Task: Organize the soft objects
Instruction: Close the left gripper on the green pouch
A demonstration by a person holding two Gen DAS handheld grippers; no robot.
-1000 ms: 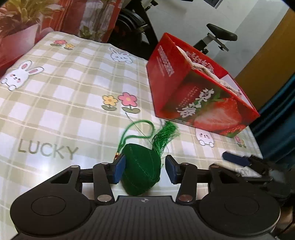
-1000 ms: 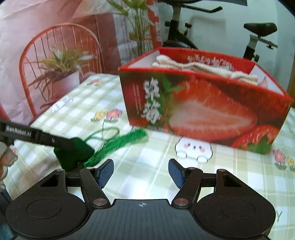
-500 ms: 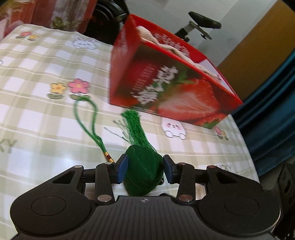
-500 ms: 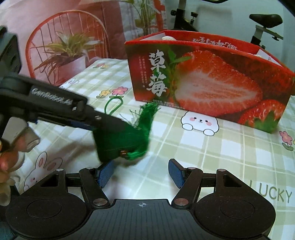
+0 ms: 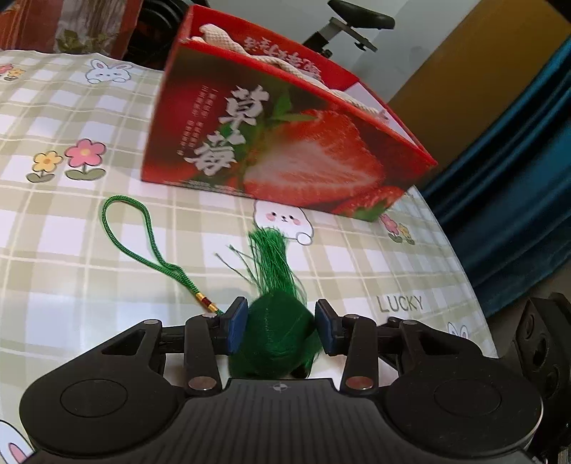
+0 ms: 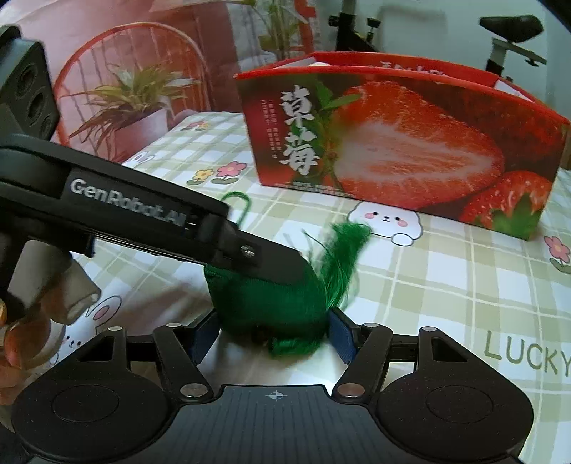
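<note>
Nearest: left gripper, blue pads pressed on both sides of a green stuffed pouch, which it holds just above the tablecloth. From the right wrist view the same pouch sits directly ahead of the right gripper, whose pads stand apart on either side of it; whether they touch it cannot be told, and nothing is clamped. The left gripper's black finger, lettered on its side, crosses this view from the left and covers the pouch's top. A person's hand grips the handle at the left edge.

Attached to the pouch: a green tassel trailing forward, and a green cord loop with a gold bead lying flat to the left.

Beyond: a red strawberry-print box, open at the top, with a cream rope handle lying in it.

Surface: green-and-white checked cloth printed with rabbits, flowers and the word LUCKY.

Room: an exercise bike, a red wire chair, a potted plant, a blue curtain.
</note>
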